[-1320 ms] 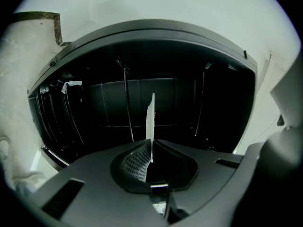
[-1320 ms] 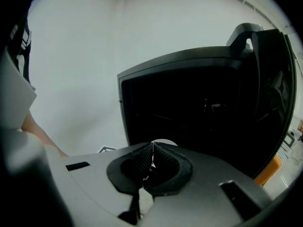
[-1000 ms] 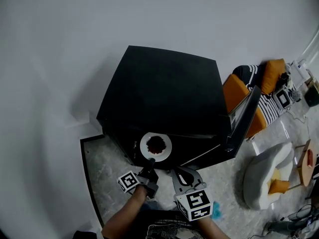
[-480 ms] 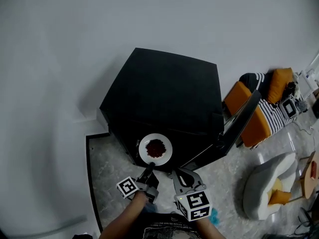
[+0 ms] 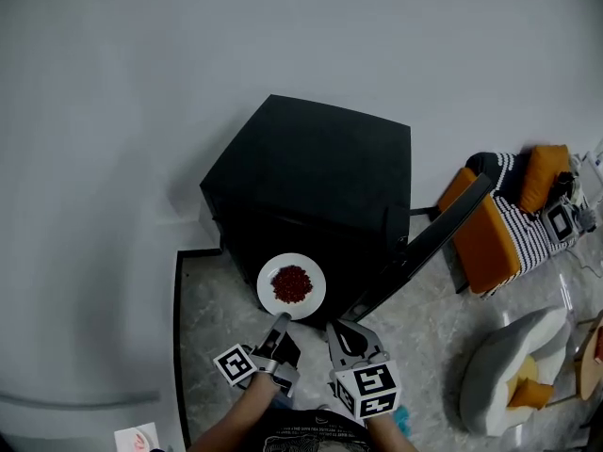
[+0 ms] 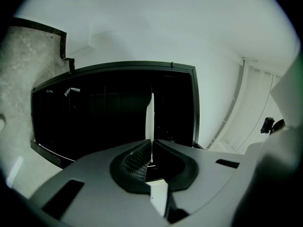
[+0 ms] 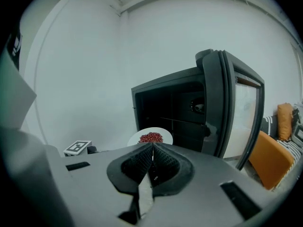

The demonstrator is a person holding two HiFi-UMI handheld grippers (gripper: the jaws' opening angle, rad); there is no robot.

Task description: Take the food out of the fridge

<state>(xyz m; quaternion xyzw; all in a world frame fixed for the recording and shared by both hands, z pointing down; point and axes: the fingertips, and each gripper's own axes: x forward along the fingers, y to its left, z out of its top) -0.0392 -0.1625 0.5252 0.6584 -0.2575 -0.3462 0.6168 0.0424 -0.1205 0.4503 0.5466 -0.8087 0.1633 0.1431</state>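
Observation:
A white plate (image 5: pixel 292 285) with a heap of red food (image 5: pixel 291 282) hangs in front of the black fridge (image 5: pixel 311 177), outside its open front. My left gripper (image 5: pixel 281 321) is shut on the plate's near rim. In the left gripper view the plate (image 6: pixel 150 119) shows edge-on as a thin white line pinched between the jaws of that gripper (image 6: pixel 151 148). My right gripper (image 5: pixel 334 329) hovers just right of it, shut and empty. The right gripper view has the plate (image 7: pixel 151 137) beyond the shut right gripper (image 7: pixel 152 145), with the fridge's dark inside (image 7: pixel 170 110) behind.
The fridge door (image 5: pixel 426 241) stands swung open to the right, seen also as the fridge door (image 7: pixel 227 108) close by. An orange chair with a striped cushion (image 5: pixel 495 229) and a white beanbag (image 5: pixel 504 356) sit further right. A white wall runs behind and left of the fridge.
The plate has come back out of the fridge front toward me, held by the left gripper. Both grippers have drawn back from the fridge; the right one stays shut.

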